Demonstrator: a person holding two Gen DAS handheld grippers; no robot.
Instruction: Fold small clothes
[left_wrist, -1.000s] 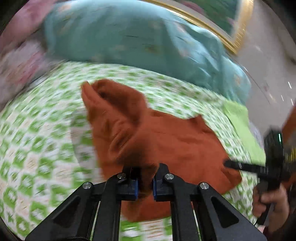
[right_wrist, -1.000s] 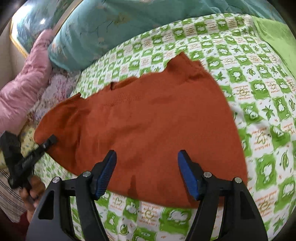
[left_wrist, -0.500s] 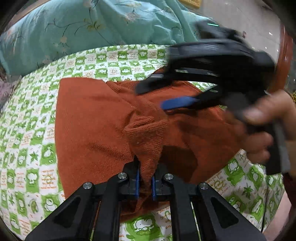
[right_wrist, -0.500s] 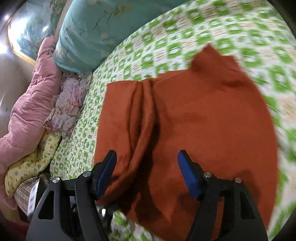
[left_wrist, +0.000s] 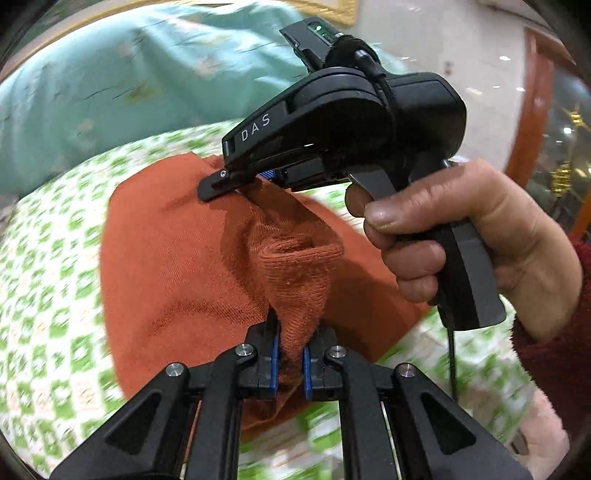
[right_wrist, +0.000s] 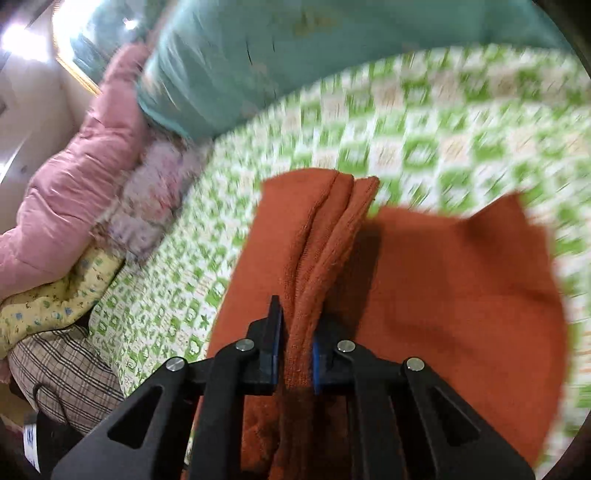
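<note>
A rust-orange knit garment (left_wrist: 177, 258) lies on a green-and-white checked bedsheet (left_wrist: 48, 258). My left gripper (left_wrist: 291, 347) is shut on a bunched fold of the garment's near edge, lifted a little off the sheet. A hand (left_wrist: 461, 240) holds my right gripper (left_wrist: 240, 181) just beyond it, fingers down on the same raised ridge of cloth. In the right wrist view the right gripper (right_wrist: 295, 350) has its jaws closing, and the blue pads press on a long folded ridge of the garment (right_wrist: 443, 295). The rest of the cloth lies flat to the right.
A large teal pillow (right_wrist: 258, 55) lies along the far side of the bedsheet (right_wrist: 406, 129). A pink quilt (right_wrist: 74, 184), a yellow patterned cloth (right_wrist: 44, 306) and a plaid fabric (right_wrist: 62, 373) are heaped at the left. A dark red sleeve (left_wrist: 554, 350) covers the wrist.
The right gripper's wide jaws have come together on a ridge of the garment. The left gripper has carried its fold across, and the right gripper now fills the left view.
</note>
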